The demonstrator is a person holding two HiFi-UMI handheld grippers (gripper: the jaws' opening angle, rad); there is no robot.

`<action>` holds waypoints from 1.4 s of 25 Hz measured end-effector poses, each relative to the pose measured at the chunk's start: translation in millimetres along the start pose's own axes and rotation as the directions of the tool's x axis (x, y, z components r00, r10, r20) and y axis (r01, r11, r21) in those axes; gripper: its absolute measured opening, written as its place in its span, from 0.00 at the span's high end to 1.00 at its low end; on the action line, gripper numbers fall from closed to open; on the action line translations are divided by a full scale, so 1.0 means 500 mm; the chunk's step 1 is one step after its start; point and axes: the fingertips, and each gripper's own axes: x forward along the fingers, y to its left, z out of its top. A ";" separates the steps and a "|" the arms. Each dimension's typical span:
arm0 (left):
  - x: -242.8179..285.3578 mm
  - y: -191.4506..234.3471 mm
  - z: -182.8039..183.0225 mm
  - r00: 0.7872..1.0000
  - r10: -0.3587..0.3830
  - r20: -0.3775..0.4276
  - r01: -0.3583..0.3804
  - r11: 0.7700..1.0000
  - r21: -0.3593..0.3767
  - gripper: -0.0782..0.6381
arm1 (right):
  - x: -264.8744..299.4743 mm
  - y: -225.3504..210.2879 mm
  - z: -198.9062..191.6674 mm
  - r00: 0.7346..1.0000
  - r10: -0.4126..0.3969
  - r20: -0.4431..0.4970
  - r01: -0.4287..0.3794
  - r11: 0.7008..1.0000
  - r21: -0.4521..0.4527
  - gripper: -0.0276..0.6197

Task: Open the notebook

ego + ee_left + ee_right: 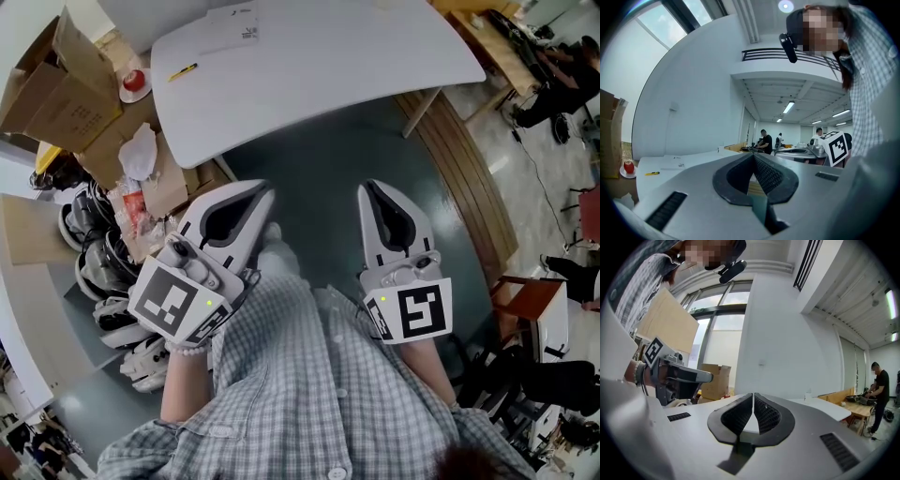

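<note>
**Tongs shut, notebook across the desk**

Head view: left tongs (259,193) and right tongs (372,192) hang over the floor (323,155), short of the desk (356,66). The notebook (228,25) lies at its far edge, near a yellow pen (183,71). Each gripper view shows its tongs together, empty; only the left one catches the notebook (675,162)

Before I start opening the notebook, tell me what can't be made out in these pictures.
Notebook, head view: small, far, white on white; spine side and print unreadable.
Same notebook, left gripper view: seen edge-on, a thin sliver.
Table, head view: far edge cut off by the picture's top.
</note>
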 end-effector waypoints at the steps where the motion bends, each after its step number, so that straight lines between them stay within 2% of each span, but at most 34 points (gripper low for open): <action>1: 0.008 0.010 -0.001 1.000 -0.005 -0.005 0.005 1.000 -0.002 0.88 | 0.011 -0.003 -0.002 1.000 -0.001 -0.005 0.001 1.000 0.000 0.92; 11: 0.083 0.116 0.010 0.999 -0.033 -0.025 0.032 0.999 -0.024 0.88 | 0.120 -0.040 -0.005 0.999 -0.023 -0.036 0.024 1.000 0.011 0.92; 26: 0.165 0.275 0.050 0.996 -0.088 -0.021 0.088 0.996 -0.010 0.88 | 0.285 -0.077 0.018 0.996 -0.077 -0.032 0.077 0.997 0.004 0.92; 35: 0.189 0.366 0.071 0.996 -0.095 -0.004 0.095 0.996 0.003 0.88 | 0.367 -0.091 0.033 0.994 -0.105 -0.022 0.105 0.994 -0.013 0.92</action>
